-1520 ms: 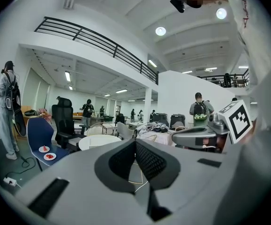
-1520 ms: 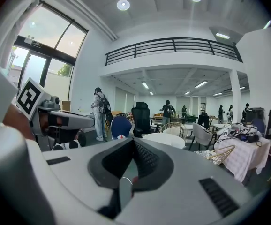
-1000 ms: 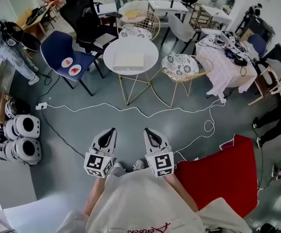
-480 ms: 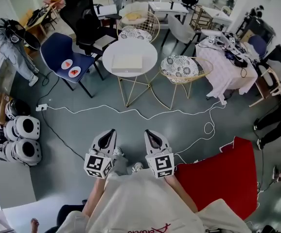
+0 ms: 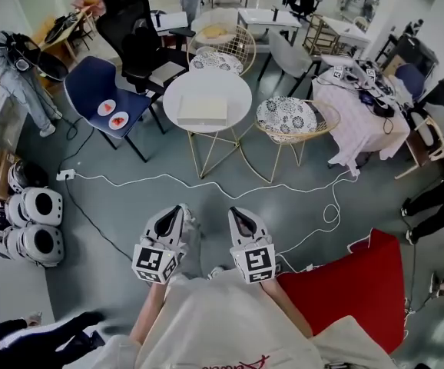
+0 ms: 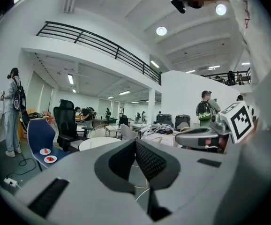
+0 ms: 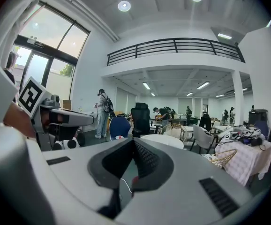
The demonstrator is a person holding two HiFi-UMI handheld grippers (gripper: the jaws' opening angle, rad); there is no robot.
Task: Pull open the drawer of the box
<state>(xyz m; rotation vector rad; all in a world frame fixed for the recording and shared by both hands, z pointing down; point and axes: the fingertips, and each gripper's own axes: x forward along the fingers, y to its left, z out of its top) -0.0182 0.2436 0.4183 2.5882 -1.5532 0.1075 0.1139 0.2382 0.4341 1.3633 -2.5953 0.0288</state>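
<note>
Task not started. Box sits on round white worktop, far ahead, well apart from both grippers. Left gripper and right gripper near body, fingers pressed together, nothing between. Approach, grasp and pull all left.

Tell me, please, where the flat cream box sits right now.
In the head view the flat cream box lies on the round white table, between the blue chair at left and a patterned wicker chair at right.
</note>
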